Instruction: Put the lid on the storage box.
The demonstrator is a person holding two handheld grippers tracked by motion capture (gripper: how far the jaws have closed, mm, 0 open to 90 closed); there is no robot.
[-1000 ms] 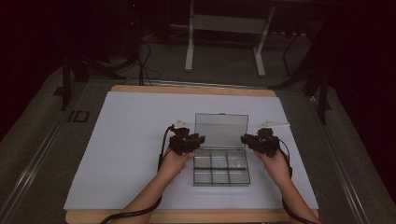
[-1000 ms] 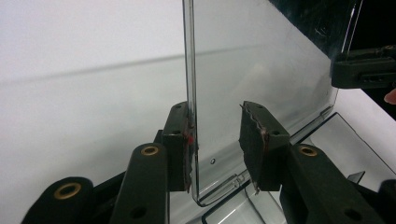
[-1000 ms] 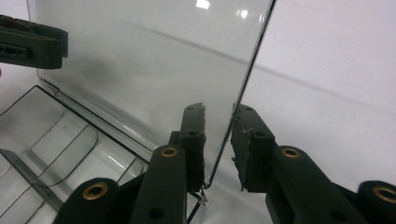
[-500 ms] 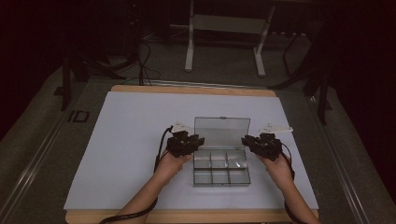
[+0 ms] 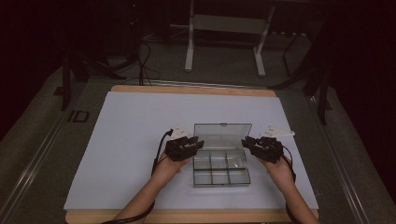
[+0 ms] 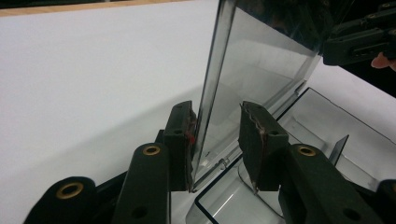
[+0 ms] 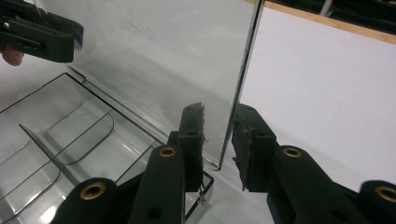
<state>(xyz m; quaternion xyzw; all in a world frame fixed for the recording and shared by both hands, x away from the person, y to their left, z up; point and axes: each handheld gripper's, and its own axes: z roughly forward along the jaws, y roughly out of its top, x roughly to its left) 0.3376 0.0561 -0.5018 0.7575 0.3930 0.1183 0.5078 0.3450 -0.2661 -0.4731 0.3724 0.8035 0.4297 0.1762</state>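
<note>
Your clear plastic compartment box (image 5: 221,168) sits at lower centre of the high view, on the white table cover (image 5: 140,130). Its lid (image 5: 222,135) stands up from the back edge, near upright, hinged open. The tray's compartments look empty as far as the pictures tell.

Left gripper (image 5: 183,148): at the left end of the lid in the high view. In the left gripper view, your jaws straddle the lid's side edge (image 6: 210,93) at centre frame. The left pad touches or nearly touches the plastic; the right pad stands apart from it. So the claw is spread around the lid, not pinching it.

Right gripper (image 5: 262,147): mirrored at the lid's right end. In the right gripper view, the lid edge (image 7: 243,79) runs down the middle of the frame between your jaws, with a gap showing on both sides. Spread as well, no clamp.

Progress, as a judgement: the work in hand looks like moving the lid, either closing it or having just opened it; which one the frames alone don't settle. Both claws are placed on the lid ends, so positioning is done. If closing is your aim, everything remains: swing the lid forward over the tray and press the latch at the front.
</note>
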